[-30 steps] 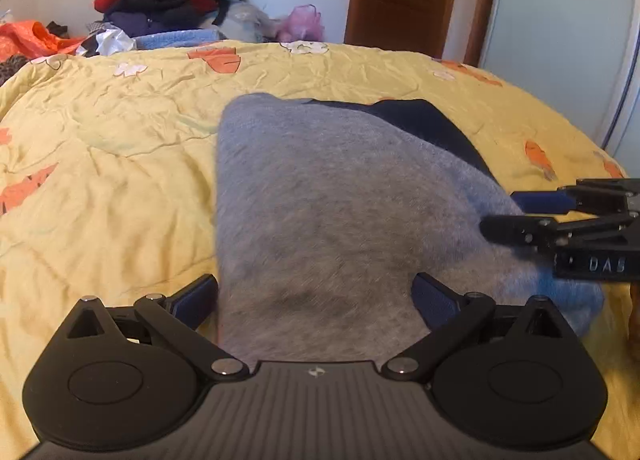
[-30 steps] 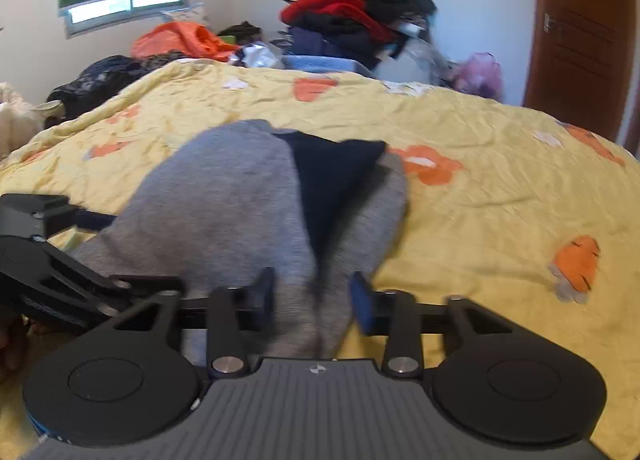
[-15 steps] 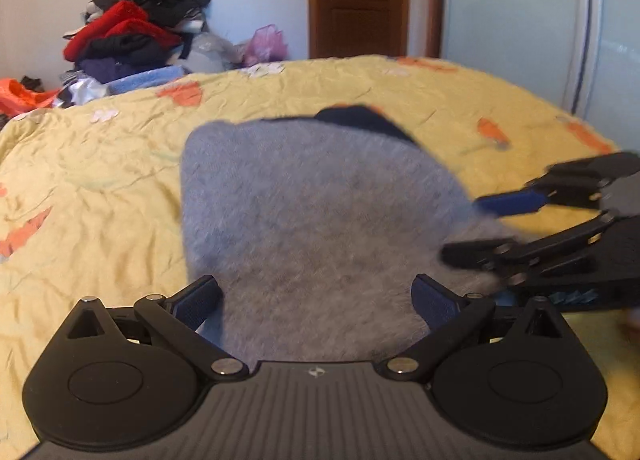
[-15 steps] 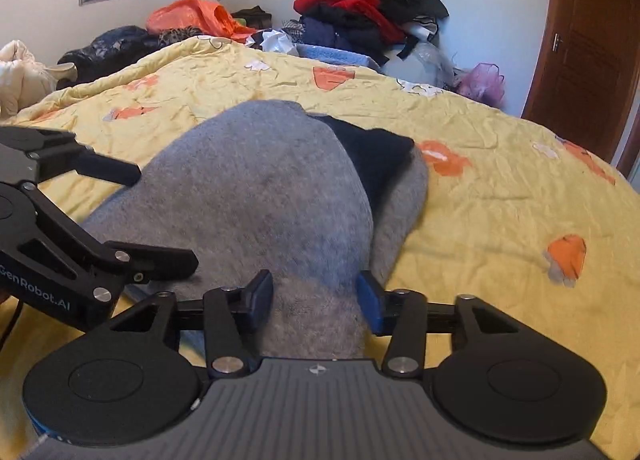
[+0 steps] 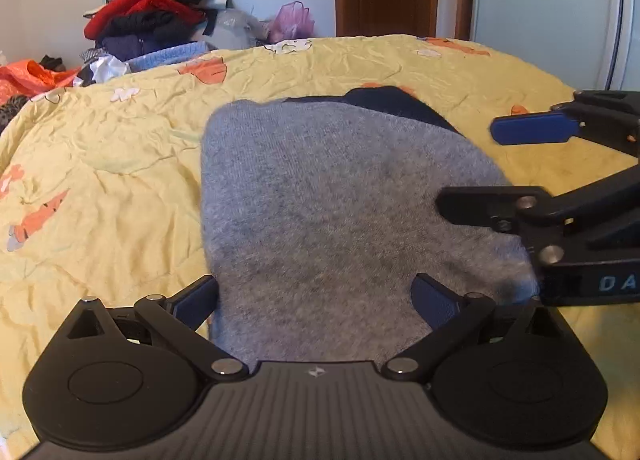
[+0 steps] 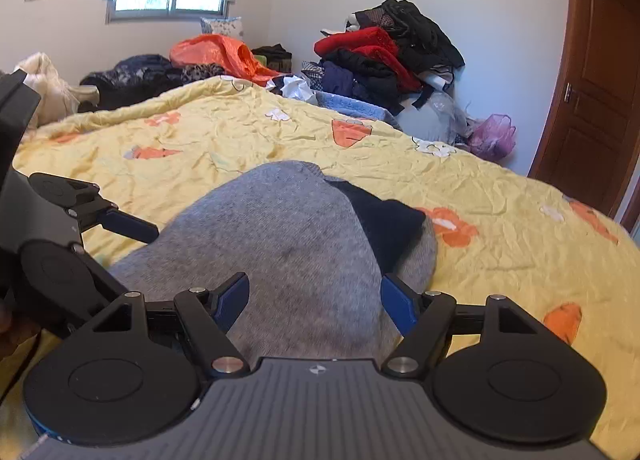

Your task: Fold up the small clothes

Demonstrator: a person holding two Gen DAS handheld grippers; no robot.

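A grey knit garment (image 5: 332, 212) with a dark navy part (image 5: 392, 100) at its far end lies folded on the yellow bedspread (image 5: 100, 188). It also shows in the right wrist view (image 6: 288, 244), navy part (image 6: 388, 224) on the right. My left gripper (image 5: 316, 296) is open, its fingers on either side of the garment's near edge. My right gripper (image 6: 316, 300) is open over the same near edge. It shows from the side in the left wrist view (image 5: 472, 168), at the garment's right edge. The left gripper shows at the left in the right wrist view (image 6: 132, 244).
A pile of red, black and blue clothes (image 5: 160, 20) stands beyond the bed's far edge. An orange bag (image 6: 224, 56) lies at the far left. A brown door (image 6: 592, 88) and a pink bag (image 6: 492, 136) are on the right. A white wardrobe (image 5: 552, 8) is at the far right.
My right gripper has opened wider over the garment's near edge and both cameras have lifted a little. The left gripper stays open. The garment has not moved.
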